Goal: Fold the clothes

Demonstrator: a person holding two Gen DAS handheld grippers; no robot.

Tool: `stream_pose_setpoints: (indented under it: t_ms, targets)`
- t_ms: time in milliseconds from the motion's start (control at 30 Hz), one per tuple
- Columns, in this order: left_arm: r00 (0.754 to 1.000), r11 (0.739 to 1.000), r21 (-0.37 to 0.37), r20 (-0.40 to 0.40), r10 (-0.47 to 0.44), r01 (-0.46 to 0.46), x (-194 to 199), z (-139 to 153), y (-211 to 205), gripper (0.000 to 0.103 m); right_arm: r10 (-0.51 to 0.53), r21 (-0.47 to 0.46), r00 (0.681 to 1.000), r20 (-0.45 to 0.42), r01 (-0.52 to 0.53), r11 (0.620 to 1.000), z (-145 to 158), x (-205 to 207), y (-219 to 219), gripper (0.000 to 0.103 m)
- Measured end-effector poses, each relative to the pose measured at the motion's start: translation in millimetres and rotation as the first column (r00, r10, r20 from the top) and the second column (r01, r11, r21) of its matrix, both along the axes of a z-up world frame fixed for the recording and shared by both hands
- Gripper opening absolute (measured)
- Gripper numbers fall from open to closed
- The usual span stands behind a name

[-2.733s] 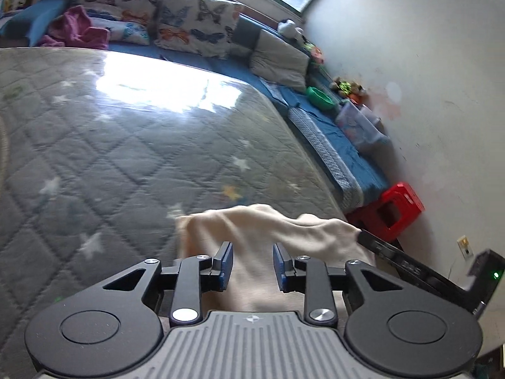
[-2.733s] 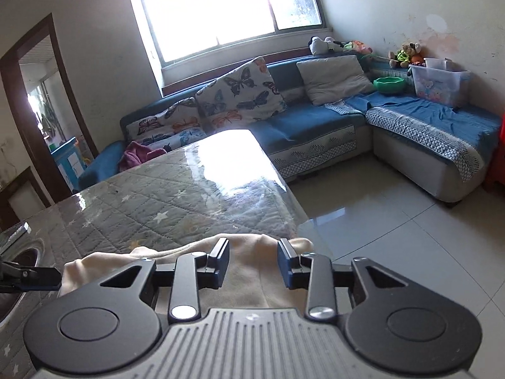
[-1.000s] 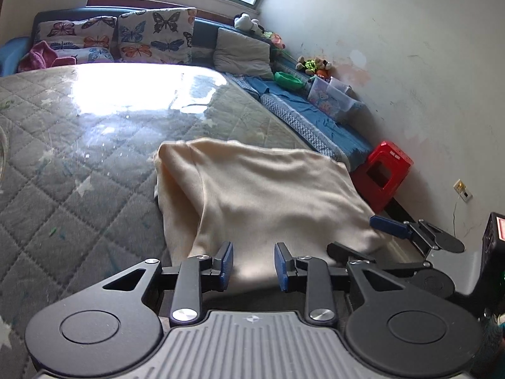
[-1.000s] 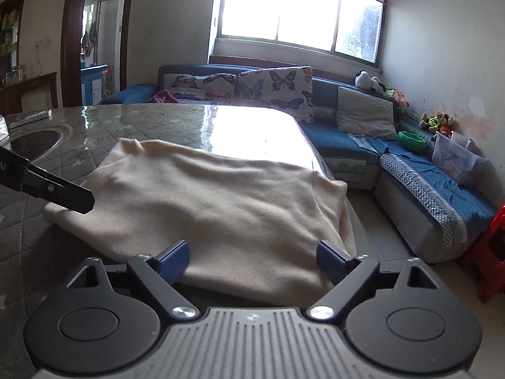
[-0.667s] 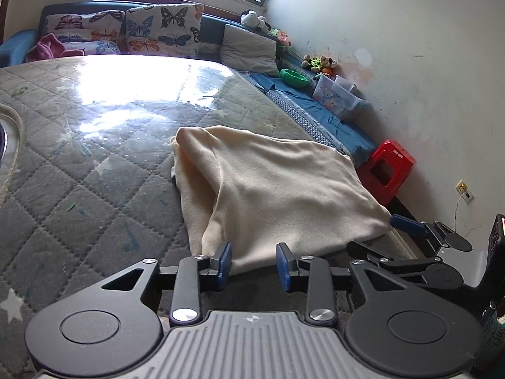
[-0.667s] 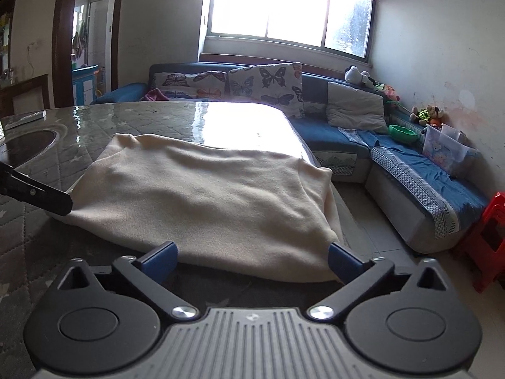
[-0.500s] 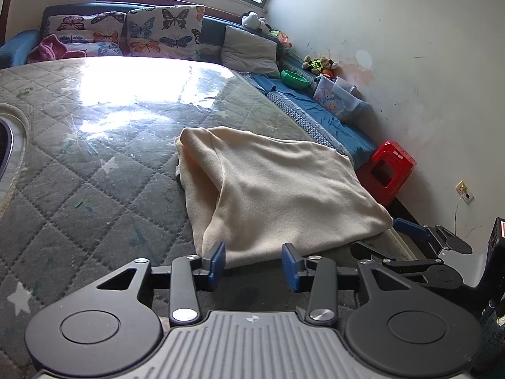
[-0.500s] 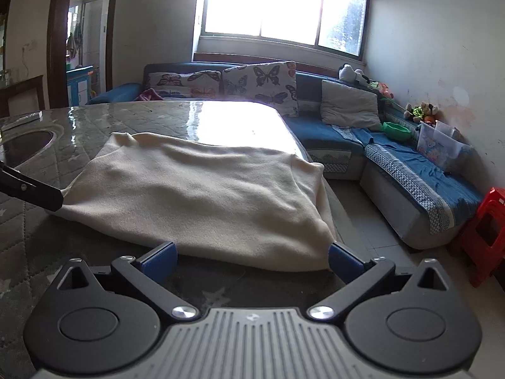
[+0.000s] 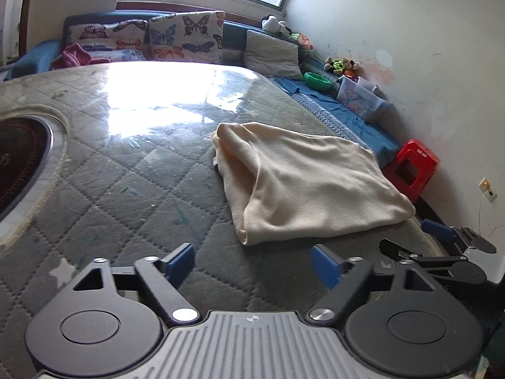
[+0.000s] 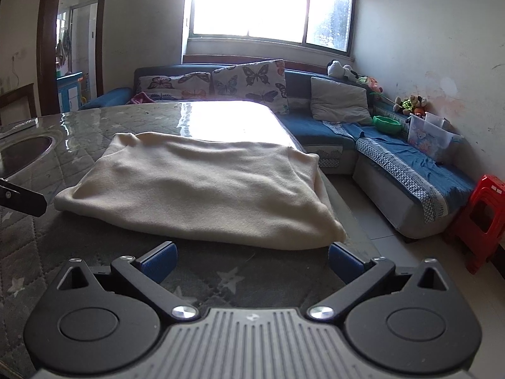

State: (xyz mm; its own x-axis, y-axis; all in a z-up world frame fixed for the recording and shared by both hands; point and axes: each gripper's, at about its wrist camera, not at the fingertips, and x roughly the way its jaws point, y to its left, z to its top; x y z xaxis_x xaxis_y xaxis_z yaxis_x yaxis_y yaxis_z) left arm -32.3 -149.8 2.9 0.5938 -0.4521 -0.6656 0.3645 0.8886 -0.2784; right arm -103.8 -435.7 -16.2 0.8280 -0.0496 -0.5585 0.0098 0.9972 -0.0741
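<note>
Nearest me, my left gripper [image 9: 252,263] hangs low over the quilted table [image 9: 126,183], its blue pads [image 9: 178,260] spread wide with nothing between them. My right gripper [image 10: 251,257] is the same: jaws wide apart, empty, just short of the cloth's near edge. In the left view I also see the right gripper off at the right edge, by the table's corner, apart from the cloth.

Just beyond both grippers lies the cloth [image 10: 202,189], a cream garment folded into a rough rectangle and lying flat on the table. From the right wrist its long axis runs left to right across my view, the near hem facing me and the far edge toward the sofa. Its right side sits at the table's right edge and droops slightly over it. From the left wrist the same cloth [image 9: 303,186] sits right of centre, with a near corner pointing at the gripper and a far corner pointing toward the window. Neither gripper touches it.

To the left on the table is a round dark inset [image 9: 19,170] with a metal rim.

Farther off, past the table, a blue sofa [image 10: 315,129] wraps the far wall and right side, carrying butterfly cushions [image 10: 249,79], a grey pillow [image 10: 339,102], a green bowl [image 10: 386,123] and a clear box [image 10: 430,135]. A red stool [image 10: 481,218] stands on the floor at right. The bright window [image 10: 268,3] is farthest.
</note>
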Motion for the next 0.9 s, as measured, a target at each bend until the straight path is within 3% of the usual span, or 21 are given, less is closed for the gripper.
stream_pose_setpoints:
  t_ms: [267, 900]
  targets:
    - [1.0, 0.998, 0.055, 0.021, 0.008, -0.009, -7, 2, 1, 0.103, 0.008, 0.006, 1.0, -0.03, -0.008, 1.0, -4, -6, 11, 0.103]
    - [0.999, 0.991, 0.128, -0.03, 0.046, -0.041, -18, -5, 6, 0.103, -0.032, 0.096, 0.997, -0.077, 0.039, 0.995, -10, -11, 9, 0.103]
